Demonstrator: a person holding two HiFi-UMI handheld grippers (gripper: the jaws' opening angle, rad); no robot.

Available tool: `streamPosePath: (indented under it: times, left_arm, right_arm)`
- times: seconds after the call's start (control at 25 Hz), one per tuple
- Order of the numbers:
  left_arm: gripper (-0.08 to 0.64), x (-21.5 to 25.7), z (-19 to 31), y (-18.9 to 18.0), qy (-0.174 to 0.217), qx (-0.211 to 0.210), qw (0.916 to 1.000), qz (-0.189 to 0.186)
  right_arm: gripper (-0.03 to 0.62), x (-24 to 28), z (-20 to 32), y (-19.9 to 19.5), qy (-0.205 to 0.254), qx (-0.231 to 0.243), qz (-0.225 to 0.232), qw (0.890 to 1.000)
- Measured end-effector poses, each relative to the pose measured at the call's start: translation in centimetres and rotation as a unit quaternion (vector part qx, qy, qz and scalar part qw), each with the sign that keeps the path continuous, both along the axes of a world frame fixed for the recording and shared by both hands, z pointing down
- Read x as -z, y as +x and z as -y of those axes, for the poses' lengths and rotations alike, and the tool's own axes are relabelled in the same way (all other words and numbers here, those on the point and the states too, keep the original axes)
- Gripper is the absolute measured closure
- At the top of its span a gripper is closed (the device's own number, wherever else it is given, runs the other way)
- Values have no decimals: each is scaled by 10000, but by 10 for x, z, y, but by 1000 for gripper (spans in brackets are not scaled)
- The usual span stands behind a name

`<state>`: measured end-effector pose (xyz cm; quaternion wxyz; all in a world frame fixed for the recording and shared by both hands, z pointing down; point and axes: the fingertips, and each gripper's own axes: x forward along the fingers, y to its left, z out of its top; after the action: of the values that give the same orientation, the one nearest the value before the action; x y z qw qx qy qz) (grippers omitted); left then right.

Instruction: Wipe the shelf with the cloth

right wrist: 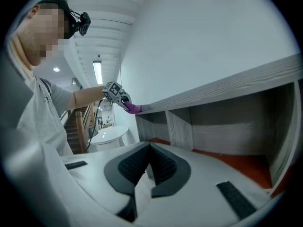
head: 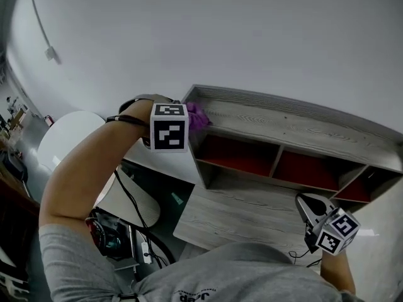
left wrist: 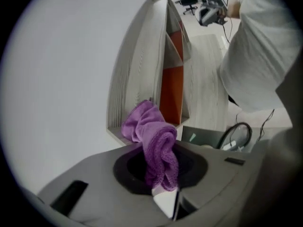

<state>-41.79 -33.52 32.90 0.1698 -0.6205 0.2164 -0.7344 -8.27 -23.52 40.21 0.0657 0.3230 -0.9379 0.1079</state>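
My left claw [left wrist: 162, 171] is clamped tight on a purple, looped terry cloth [left wrist: 150, 129]. The lower fold is pinched between the pads and the rest bunches out past the tips toward 12 o'clock. I grip it by the tail so that the soft wad, not the hard jaws, meets the wood.

That wad rests on the top board of the long grey wood-grain shelf [head: 296, 128] with red-lined compartments. In the head view it sits at the board's 9 o'clock end, touching the surface right at the corner (a sensible starting place, I judge, since one sweep toward 3 o'clock would cover the whole length). My forearm is raised and stretched across to reach it, because the top board lies above the compartments and back against the plain white wall [head: 252, 36].

My right claw [right wrist: 149, 163] has its jaws brought together with nothing between them. In the head view it hangs low at 5 o'clock, by the pale grey wood-grain desk [head: 233, 216] under the shelf and well apart from the cloth. I'd say it is parked there to stay out of the wiping path, since one claw is enough for this. Off toward 9 o'clock, beyond the shelf's end, stands a round white table [head: 66, 140], away from the work.
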Motion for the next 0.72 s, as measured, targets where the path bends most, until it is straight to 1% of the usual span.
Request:
streamPosePath:
  times: [0.04,0.08,0.12,0.16,0.2,0.24,0.28,0.32,0.36,0.4,0.48,0.52,0.56,0.6,0.64,0.72]
  left_arm:
    - [472,8,-2,3,85,45,9991,-409]
    - [474,20,0,7,244,121,9954,-917]
    - [474,37,5,10,488,218,9880,-1452]
    - [474,56,15,10,802,333,9771,-1944]
    - [474,74,28,6,1155,461,9643,-2338]
    - [474,91,42,1,1521,587,9518,-2599]
    - [474,104,57,-7,1873,686,9418,-2704]
    - [474,111,72,-13,2151,753,9362,-2675]
    - [474,109,84,-18,2271,814,9361,-2559]
    - [474,98,95,-21,2241,884,9408,-2384]
    - [474,72,113,-23,2077,956,9529,-1993]
    - [474,63,120,-21,2000,951,9563,-1910]
    - [476,57,126,-17,1922,935,9572,-1951]
    - [476,54,130,-12,1855,914,9559,-2084]
    - [472,54,134,-6,1821,888,9532,-2246]
    - [463,60,141,3,1900,820,9462,-2486]
  right_arm:
    - [572,0,1,-1,-2,-1,1,10000]
    - [572,0,1,-1,-3,-4,7,10000]
    - [572,0,2,-1,-6,-9,12,10000]
    - [572,0,2,-2,-11,-16,7,10000]
    - [572,-1,1,-2,-17,-25,-13,10000]
    - [572,-1,0,-2,-24,-36,-44,10000]
    - [572,-2,0,-2,-32,-54,-81,9999]
    - [572,-3,-1,-2,-42,-80,-116,9999]
    - [572,-3,-2,-1,-54,-112,-143,9998]
    - [572,-4,-3,0,-63,-144,-162,9997]
    - [572,-3,-4,2,-65,-201,-193,9996]
    - [572,-2,-5,3,-60,-228,-208,9995]
    - [572,-1,-6,4,-55,-257,-220,9994]
    - [572,-1,-7,5,-54,-286,-228,9993]
    - [572,0,-7,6,-56,-315,-233,9992]
    - [572,0,-8,10,-73,-373,-240,9990]
